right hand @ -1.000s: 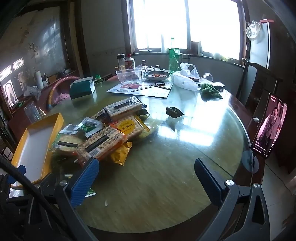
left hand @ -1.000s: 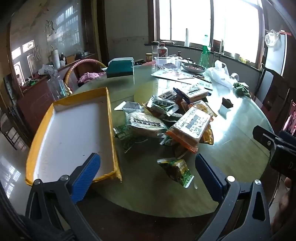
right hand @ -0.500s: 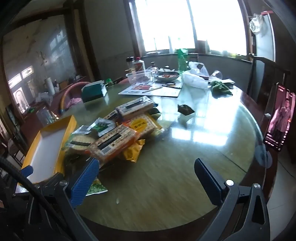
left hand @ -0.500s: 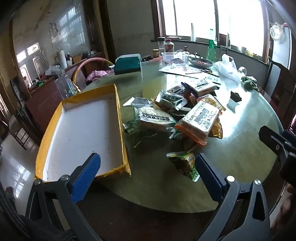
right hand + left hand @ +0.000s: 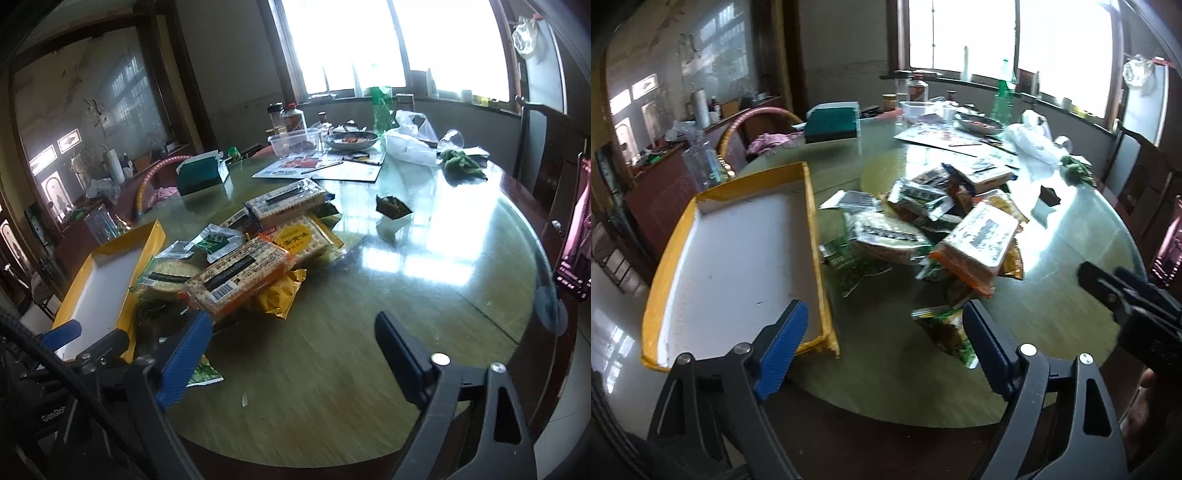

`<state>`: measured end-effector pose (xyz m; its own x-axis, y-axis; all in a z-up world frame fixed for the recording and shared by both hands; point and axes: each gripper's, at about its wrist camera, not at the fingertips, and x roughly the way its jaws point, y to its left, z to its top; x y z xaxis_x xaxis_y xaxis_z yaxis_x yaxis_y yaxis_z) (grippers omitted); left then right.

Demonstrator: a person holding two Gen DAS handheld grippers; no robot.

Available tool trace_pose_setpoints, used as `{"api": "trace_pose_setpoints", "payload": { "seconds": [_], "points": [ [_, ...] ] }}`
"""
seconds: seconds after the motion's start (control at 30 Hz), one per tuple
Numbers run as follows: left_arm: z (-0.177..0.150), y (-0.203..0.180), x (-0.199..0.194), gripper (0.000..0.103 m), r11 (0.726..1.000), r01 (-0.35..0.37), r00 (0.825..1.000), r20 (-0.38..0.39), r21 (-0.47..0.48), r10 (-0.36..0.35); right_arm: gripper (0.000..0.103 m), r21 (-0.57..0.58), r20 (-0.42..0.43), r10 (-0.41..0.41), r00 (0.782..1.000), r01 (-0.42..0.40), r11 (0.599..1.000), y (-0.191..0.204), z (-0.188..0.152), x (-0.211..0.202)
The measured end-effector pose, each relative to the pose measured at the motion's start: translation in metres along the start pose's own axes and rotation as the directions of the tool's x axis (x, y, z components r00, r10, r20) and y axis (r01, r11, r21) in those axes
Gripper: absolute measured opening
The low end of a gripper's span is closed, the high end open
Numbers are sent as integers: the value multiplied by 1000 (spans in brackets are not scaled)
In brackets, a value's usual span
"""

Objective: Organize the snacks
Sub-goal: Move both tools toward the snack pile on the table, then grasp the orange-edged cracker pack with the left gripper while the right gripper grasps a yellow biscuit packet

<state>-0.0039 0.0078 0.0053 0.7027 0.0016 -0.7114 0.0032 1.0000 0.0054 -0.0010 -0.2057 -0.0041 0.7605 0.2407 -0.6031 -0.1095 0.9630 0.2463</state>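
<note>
**Snack heap waiting beside an empty box**

The snack packets [image 5: 243, 266] are lying heaped a little inside the near-left edge of the round table [image 5: 406, 280], overlapping so that the lower ones are mostly hidden and their print is too blurred to read. One green packet [image 5: 951, 332] is sitting apart, nearer the edge. The yellow box [image 5: 738, 258], white inside and holding nothing, is resting at the left edge, just beside the heap, its near corner overhanging. The left gripper [image 5: 886, 350] is hovering above the near edge, jaws closing with nothing between them. The right gripper [image 5: 291, 354] is likewise closing on air, its left finger covering part of the green packet. Dishes and bottles at the far edge are washed out by window glare.
</note>
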Motion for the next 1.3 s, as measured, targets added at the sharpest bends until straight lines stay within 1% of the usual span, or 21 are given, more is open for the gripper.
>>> {"api": "trace_pose_setpoints", "payload": {
  "seconds": [0.07,0.13,0.17,0.27,0.33,0.37,0.43,0.47,0.5,0.57,0.63,0.67,0.7,0.77,0.83,0.9,1.03,1.13,1.17,1.23,1.3],
  "points": [
    [3,-3,5,86,999,53,998,-22,12,-53,77,10,-19,23,1000,-23,1000,-2,0,5],
    [8,-9,11,86,989,146,989,-38,32,-145,77,17,-35,37,999,-36,999,-3,-1,10],
    [14,-16,15,86,981,185,982,-42,61,-183,77,19,-39,37,999,-36,999,-4,-2,12],
    [30,-42,28,86,964,206,978,-53,169,-200,77,18,-51,12,999,-11,1000,-9,-2,18],
    [42,-54,40,86,956,196,981,-46,218,-191,77,34,-64,-21,998,23,999,-18,-1,21],
    [46,-57,47,86,954,193,981,-59,229,-185,77,47,-66,-28,997,32,998,-25,-1,23],
    [56,-63,68,86,944,232,971,-107,236,-212,77,80,-74,-29,997,35,996,-37,-1,24],
    [61,-68,81,86,932,268,960,-151,244,-237,77,95,-79,-25,997,32,995,-43,-2,25],
    [61,-71,90,86,925,284,953,-182,252,-243,77,102,-79,-24,997,32,994,-48,-2,25],
    [64,-78,105,86,922,267,954,-212,279,-212,77,109,-79,-33,996,41,993,-54,-2,25],
    [64,-82,115,79,920,261,952,-235,291,-195,77,120,-83,-20,996,30,992,-58,-2,26],
    [64,-83,119,69,921,266,948,-252,285,-196,77,123,-84,-17,996,28,992,-58,-3,27],
    [65,-83,121,65,923,273,944,-261,273,-202,77,124,-87,-11,996,21,992,-58,-2,28],
    [65,-79,119,63,923,296,937,-265,247,-230,77,119,-95,5,995,6,993,-57,-1,31],
    [63,-76,116,62,925,301,934,-268,232,-237,77,114,-100,20,995,-8,993,-55,0,35],
    [60,-65,108,60,929,320,929,-255,186,-269,77,109,-109,41,993,-29,994,-53,2,40],
    [51,-35,80,58,936,351,923,-180,34,-339,77,99,-143,83,986,-69,993,-49,6,50],
    [42,-12,49,57,939,345,934,-92,-22,-345,77,87,-161,118,980,-106,991,-40,12,60],
    [41,-6,42,57,937,347,934,-70,-40,-349,77,64,-161,135,978,-126,990,-35,17,65],
    [38,8,28,57,932,353,934,-32,-82,-356,77,33,-172,156,973,-153,988,-27,24,73],
    [37,19,17,57,935,335,941,-3,-114,-338,77,-4,-189,188,964,-192,981,-17,37,84]
  ]
}}
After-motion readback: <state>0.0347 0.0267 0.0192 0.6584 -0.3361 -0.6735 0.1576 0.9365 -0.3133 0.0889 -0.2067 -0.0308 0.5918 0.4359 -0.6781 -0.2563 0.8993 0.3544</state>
